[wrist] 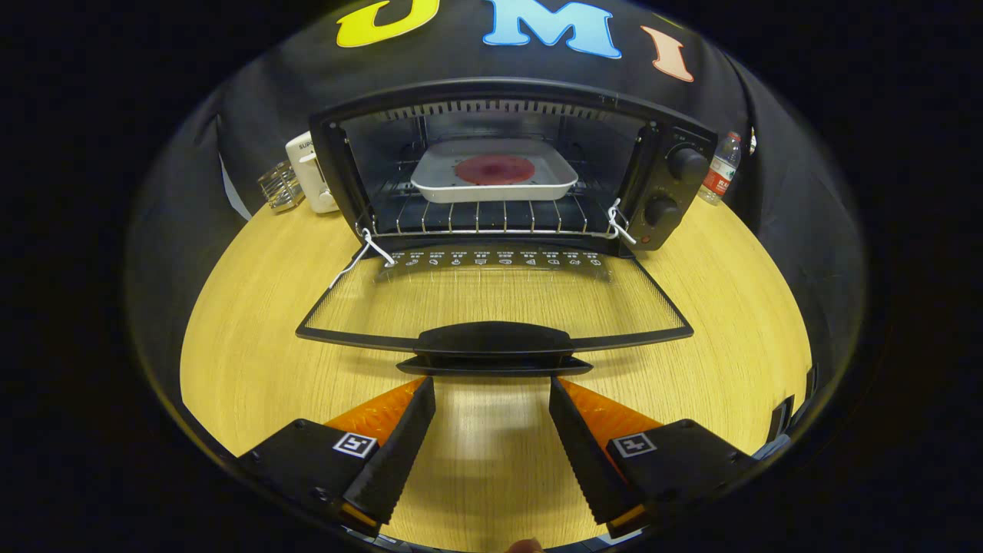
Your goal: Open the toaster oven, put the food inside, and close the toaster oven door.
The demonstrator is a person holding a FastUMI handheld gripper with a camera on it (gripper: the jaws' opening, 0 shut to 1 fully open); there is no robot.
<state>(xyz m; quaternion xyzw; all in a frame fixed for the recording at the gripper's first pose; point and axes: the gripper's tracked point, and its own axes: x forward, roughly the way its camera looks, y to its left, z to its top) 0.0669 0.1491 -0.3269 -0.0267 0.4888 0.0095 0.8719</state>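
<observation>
We see the toaster oven (507, 169) on the wooden table (253, 346); its glass door (491, 303) hangs all the way down and lies flat toward us; the door's dark handle (493, 342) sits just ahead of our gripper (491, 392). Our two fingers are spread wide apart and hold nothing; bare table shows between them; the tips are near the handle but we cannot tell if they touch it. Inside the oven a white tray (553, 183) rests on the wire rack (491, 219); a flat round red food (495, 170) lies in the tray. Two round knobs (686, 163) sit on the oven's right side. A white toaster (309, 173) and a small glass (280, 187) stand left of the oven; a water bottle (722, 170) stands at its right.
</observation>
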